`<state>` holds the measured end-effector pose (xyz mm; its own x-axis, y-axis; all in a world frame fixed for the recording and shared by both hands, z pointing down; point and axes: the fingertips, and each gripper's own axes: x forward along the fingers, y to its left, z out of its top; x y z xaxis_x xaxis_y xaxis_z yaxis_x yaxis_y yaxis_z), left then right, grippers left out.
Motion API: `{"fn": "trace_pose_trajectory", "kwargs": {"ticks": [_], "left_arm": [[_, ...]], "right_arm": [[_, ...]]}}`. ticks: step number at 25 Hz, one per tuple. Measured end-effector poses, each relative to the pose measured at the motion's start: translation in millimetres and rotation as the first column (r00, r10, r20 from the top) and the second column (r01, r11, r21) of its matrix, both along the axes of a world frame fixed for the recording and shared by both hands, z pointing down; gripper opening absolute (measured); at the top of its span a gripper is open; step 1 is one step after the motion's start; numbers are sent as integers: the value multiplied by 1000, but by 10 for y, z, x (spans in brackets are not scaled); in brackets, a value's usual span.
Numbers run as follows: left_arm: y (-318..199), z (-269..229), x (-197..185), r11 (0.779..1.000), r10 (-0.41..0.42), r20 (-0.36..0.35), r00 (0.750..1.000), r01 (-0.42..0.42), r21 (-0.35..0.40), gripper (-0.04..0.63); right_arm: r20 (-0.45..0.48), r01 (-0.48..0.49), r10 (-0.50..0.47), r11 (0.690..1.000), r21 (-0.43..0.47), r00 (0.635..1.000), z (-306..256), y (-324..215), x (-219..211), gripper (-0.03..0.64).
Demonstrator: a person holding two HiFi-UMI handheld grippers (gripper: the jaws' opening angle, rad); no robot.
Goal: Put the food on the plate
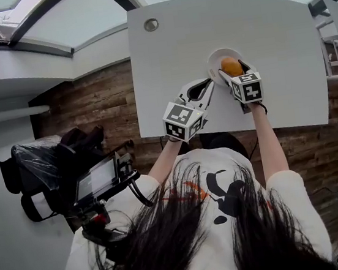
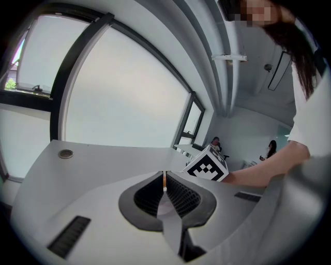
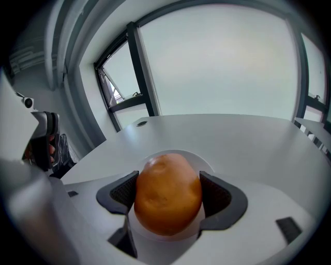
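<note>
An orange-brown, egg-shaped piece of food (image 3: 168, 192) sits between the pads of my right gripper (image 3: 169, 192), which is shut on it. In the head view the food (image 1: 231, 66) is over the small white plate (image 1: 216, 60) on the white table (image 1: 194, 41); whether it rests on the plate cannot be told. The plate's rim (image 3: 204, 161) shows behind the food in the right gripper view. My left gripper (image 1: 206, 87) is just left of the plate, low over the table. Its jaws (image 2: 164, 187) are shut with nothing between them.
A round metal grommet (image 1: 151, 24) sits in the table's far left corner, also seen as the grommet (image 2: 65, 153). Windows run behind the table. A camera rig (image 1: 98, 184) hangs at the person's left side. Two people are far off in the room.
</note>
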<state>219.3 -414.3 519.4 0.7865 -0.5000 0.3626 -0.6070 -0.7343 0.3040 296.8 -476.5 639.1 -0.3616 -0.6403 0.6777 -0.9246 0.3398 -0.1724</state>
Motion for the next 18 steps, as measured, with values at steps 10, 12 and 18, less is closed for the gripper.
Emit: {"fn": "trace_pose_trajectory", "kwargs": {"ticks": [10,12,18], "left_arm": [[-15,5,18,1000,7,4,1000,-7,6,6],[-29,4,0,1000,3,4,1000,-3,5,6],[-53,-51,-173,1000,7,-11,1000,-7,7,6]], "right_arm": [[28,-82,83,996,-30,996,50,51,91,354],[38,-91,92,995,-38,995,48,48,86,354],[18,-92,92,996,-22,996,-103,47,-71,354]]}}
